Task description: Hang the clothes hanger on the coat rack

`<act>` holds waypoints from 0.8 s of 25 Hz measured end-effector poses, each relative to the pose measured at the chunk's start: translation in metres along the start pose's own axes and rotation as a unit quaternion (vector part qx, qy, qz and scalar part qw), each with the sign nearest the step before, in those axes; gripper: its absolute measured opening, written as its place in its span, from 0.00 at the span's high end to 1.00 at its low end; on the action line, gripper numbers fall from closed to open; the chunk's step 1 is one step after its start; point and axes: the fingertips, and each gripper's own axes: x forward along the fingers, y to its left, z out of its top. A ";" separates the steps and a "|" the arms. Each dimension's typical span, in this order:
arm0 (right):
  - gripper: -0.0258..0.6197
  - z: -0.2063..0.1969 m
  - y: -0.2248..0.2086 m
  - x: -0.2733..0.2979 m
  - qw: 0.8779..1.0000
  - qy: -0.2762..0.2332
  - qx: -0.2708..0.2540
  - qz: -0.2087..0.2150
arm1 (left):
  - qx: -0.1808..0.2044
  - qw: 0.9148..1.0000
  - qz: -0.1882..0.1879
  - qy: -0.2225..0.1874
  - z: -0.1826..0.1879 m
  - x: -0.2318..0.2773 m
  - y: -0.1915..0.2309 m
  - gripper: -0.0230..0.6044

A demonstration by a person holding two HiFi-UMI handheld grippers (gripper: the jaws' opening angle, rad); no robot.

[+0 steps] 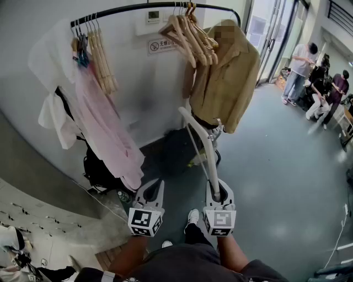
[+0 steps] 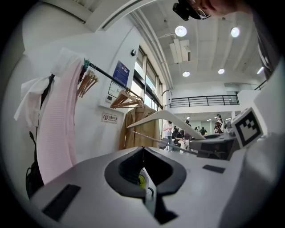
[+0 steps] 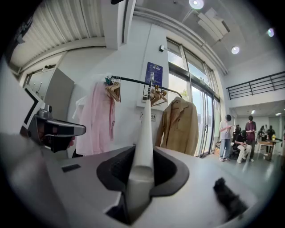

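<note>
My right gripper (image 1: pixel 219 191) (image 3: pixel 143 155) is shut on one end of a white clothes hanger (image 1: pixel 199 139) (image 3: pixel 145 127). The hanger reaches up and away toward the rack, and its metal hook is near the tan jacket (image 1: pixel 226 77). The black bar of the coat rack (image 1: pixel 138 7) (image 3: pixel 132 80) runs across above, clear of the hanger. My left gripper (image 1: pixel 149 191) (image 2: pixel 143 152) hangs beside the right one, shut with nothing in it. In the left gripper view the white hanger (image 2: pixel 164 117) crosses in front of the tan jacket (image 2: pixel 136 127).
A pink garment (image 1: pixel 105 126) and a white one (image 1: pixel 52 110) hang at the rack's left end, with wooden hangers (image 1: pixel 102 55) beside them and more (image 1: pixel 187 33) above the jacket. A black bag (image 1: pixel 99 171) lies under the rack. Several people (image 1: pixel 300 71) are at the far right.
</note>
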 end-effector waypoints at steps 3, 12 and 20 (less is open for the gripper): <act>0.82 0.005 -0.014 0.036 1.000 -0.004 -0.001 0.006 | 0.000 1.000 -0.002 -0.011 0.011 0.028 0.005 0.95; 0.82 0.045 -0.022 0.164 0.992 -0.032 -0.027 0.120 | -0.008 0.992 0.127 -0.019 0.031 0.099 0.065 0.95; 0.82 0.082 -0.014 0.240 0.980 -0.062 -0.036 0.185 | -0.015 0.981 0.191 -0.038 0.049 0.121 0.092 0.95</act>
